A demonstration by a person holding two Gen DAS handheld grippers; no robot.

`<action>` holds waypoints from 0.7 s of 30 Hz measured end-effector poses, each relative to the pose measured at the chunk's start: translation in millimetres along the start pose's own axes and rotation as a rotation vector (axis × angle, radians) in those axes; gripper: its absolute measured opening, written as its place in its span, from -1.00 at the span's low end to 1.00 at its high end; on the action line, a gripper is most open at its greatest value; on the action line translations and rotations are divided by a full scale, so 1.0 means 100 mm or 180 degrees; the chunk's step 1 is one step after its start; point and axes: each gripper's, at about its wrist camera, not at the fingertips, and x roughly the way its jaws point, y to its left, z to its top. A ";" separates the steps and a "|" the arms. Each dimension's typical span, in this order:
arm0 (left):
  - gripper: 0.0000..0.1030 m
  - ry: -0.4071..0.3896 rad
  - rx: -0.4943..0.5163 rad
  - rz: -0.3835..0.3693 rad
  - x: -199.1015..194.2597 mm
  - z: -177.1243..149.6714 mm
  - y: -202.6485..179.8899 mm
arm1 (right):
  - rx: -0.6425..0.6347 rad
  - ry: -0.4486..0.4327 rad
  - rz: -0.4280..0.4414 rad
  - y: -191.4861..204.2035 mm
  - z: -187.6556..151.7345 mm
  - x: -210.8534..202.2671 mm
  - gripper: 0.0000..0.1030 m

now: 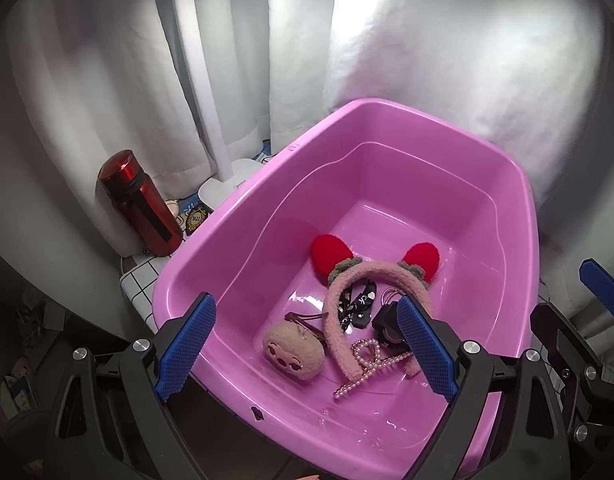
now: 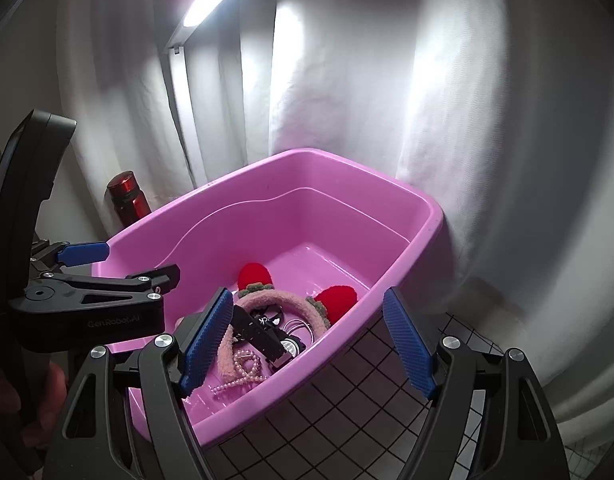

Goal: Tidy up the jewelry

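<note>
A pink plastic tub (image 1: 387,120) holds the accessories: a pink fuzzy headband with red ears (image 1: 335,328), a beige plush face clip (image 1: 293,356), a pearl hair clip (image 1: 367,364), a black patterned strap (image 1: 357,304) and a small black item (image 1: 387,320). My left gripper (image 1: 307,350) is open and empty above the tub's near rim. My right gripper (image 2: 307,338) is open and empty over the tub's right corner (image 2: 435,208), with the headband (image 2: 275,300) and pearl clip (image 2: 243,368) below it. The left gripper (image 2: 119,264) shows at the left of the right wrist view.
A red bottle (image 1: 141,204) and a white lamp base (image 1: 231,186) stand left of the tub, against white curtains (image 1: 467,60). The table has a black-and-white grid cloth (image 2: 367,400). The right gripper's blue finger (image 1: 603,292) shows at the right edge.
</note>
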 end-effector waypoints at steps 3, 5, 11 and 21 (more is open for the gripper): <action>0.76 -0.0004 0.0001 0.0010 -0.01 -0.01 0.00 | -0.0012 -0.0004 -0.0003 0.01 0.00 -0.01 0.44; 0.76 -0.0005 -0.0004 0.0008 -0.02 -0.01 0.00 | -0.0017 -0.0006 -0.0005 0.02 0.00 -0.02 0.44; 0.76 -0.0006 -0.0002 0.0020 -0.04 -0.03 0.00 | -0.0016 -0.0011 -0.0005 0.02 -0.01 -0.04 0.44; 0.76 -0.0043 -0.0023 0.0027 -0.09 -0.05 0.01 | -0.0024 -0.0016 0.0002 0.03 -0.02 -0.08 0.44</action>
